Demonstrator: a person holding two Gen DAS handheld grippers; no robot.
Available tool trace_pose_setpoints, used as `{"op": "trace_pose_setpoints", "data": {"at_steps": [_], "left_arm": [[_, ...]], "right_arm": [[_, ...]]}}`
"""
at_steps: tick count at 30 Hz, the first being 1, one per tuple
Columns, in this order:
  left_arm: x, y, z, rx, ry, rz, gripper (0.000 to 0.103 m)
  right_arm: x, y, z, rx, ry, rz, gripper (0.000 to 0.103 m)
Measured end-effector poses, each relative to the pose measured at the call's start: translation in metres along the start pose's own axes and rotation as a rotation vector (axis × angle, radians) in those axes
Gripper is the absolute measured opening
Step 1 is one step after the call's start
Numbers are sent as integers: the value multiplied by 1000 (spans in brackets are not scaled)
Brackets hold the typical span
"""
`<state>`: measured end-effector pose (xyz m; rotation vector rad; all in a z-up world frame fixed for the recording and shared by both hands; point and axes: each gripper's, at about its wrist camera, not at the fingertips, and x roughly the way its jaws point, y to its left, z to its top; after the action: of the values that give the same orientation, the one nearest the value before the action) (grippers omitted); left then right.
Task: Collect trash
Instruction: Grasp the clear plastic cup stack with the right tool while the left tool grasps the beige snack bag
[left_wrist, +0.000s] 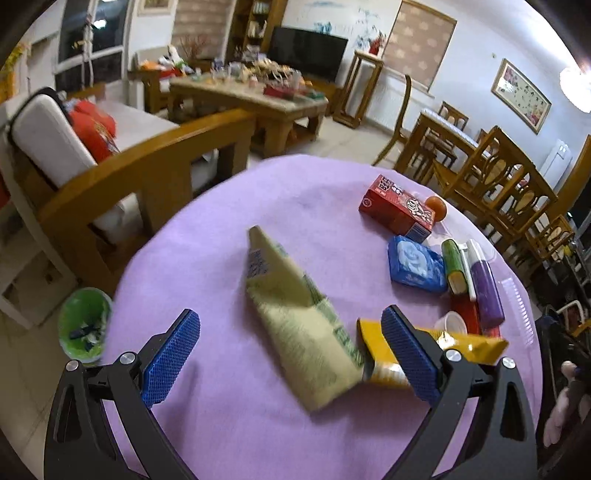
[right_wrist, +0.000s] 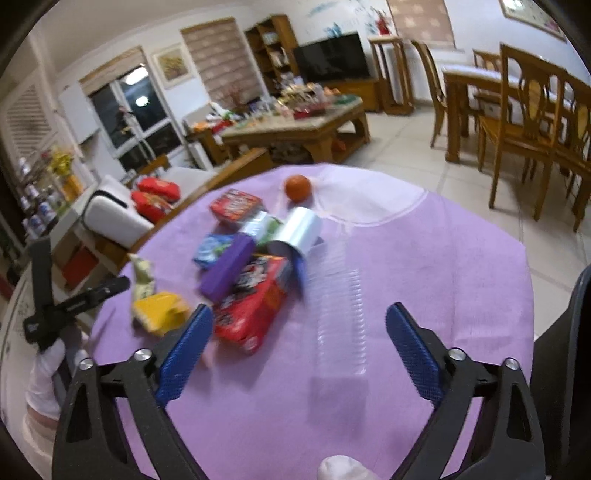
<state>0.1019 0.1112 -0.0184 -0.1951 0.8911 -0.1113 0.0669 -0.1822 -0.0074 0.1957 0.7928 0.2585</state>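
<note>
A crumpled pale yellow paper bag (left_wrist: 299, 317) lies on the purple tablecloth (left_wrist: 236, 421), between the fingers of my open left gripper (left_wrist: 291, 354). A yellow wrapper (left_wrist: 384, 365) lies right of it, behind the right finger. My right gripper (right_wrist: 299, 350) is open above a clear ribbed plastic bottle (right_wrist: 340, 314) lying on the cloth (right_wrist: 443, 266). Left of it lies a pile: red box (right_wrist: 255, 306), purple box (right_wrist: 227, 273), silver can (right_wrist: 295, 232), blue pack (right_wrist: 212, 249), yellow wrapper (right_wrist: 159, 310).
A green-lined trash bin (left_wrist: 85, 325) stands on the floor left of the table. A red box (left_wrist: 399, 210), orange (left_wrist: 436, 207), blue pack (left_wrist: 415, 264) and purple box (left_wrist: 485, 291) lie at the table's right. Wooden sofa (left_wrist: 129, 177) and chairs (right_wrist: 524, 125) surround the table.
</note>
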Motion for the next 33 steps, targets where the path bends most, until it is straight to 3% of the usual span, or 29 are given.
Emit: {"op": "trace_pose_setpoints", "data": {"at_steps": [6,9,11,14,15,16,20,24,26,33], "left_arm": [[26,-4,7,8,71,6,97],[31,-9,4,44,70,26,95],[31,-11,4,59,64,34,93],[25,-9,1,75,41,34,68],[23,-7,1,75,38,30,51],[22,-6,1,73,38,27,42],[20,-2,1,79,45,-5,37],[14,1,-2,63,44,-40,33],[5,-1,-4,59,23,-58,23],[-30,-31,-9,94,-53,-107,16]], "right_arm": [[50,-8,17,-20,101,-60,73],[69,-11,19,-35,153,-92,62],[78,-12,18,-41,172,-102,49],[81,-14,16,-56,164,-107,41],[80,-14,16,-57,158,-102,37],[78,-14,15,-58,153,-92,29],[71,-13,12,-57,142,-88,21],[56,-14,7,-44,111,-67,21],[47,-13,7,-41,91,-53,21],[-1,-17,-5,-42,18,1,21]]}}
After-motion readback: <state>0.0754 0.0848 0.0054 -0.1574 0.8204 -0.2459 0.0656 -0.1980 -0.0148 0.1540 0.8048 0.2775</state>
